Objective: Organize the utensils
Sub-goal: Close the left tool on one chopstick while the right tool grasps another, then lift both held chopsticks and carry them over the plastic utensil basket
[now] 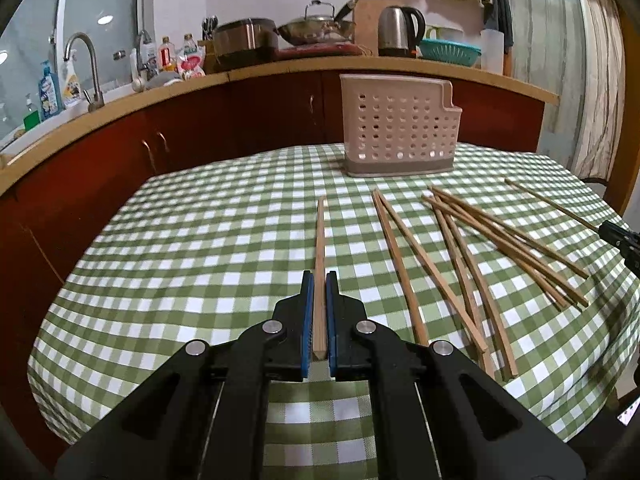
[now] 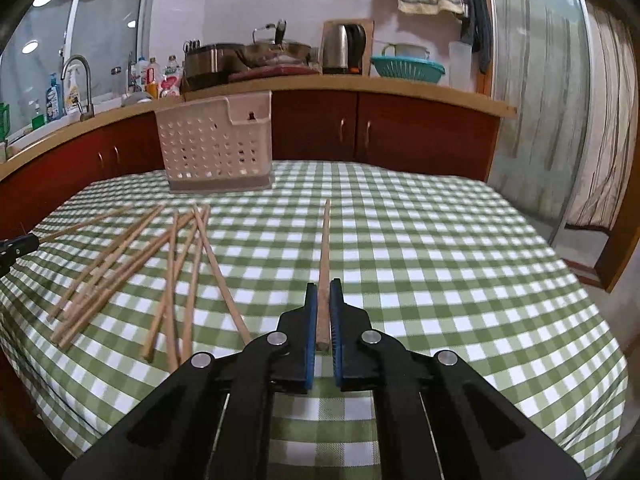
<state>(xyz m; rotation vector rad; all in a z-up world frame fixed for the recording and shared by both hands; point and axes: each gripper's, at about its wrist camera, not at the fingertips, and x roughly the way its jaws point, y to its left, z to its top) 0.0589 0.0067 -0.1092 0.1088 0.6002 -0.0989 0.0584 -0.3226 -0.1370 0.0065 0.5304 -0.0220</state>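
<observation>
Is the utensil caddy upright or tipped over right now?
Upright. The utensil caddy stands on its grey base at the far side of the checked tablecloth, opening upward; both wrist views agree.

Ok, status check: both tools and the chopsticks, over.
Left tool shut on one chopstick. Right tool shut on another chopstick. Loose chopsticks remain on cloth. Holder upright, path clear.

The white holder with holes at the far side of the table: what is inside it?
Through the holes of the holder only light and dark show, and no chopstick rises above its rim. Its bottom is hidden behind the solid grey base, so I cannot tell for sure.
</observation>
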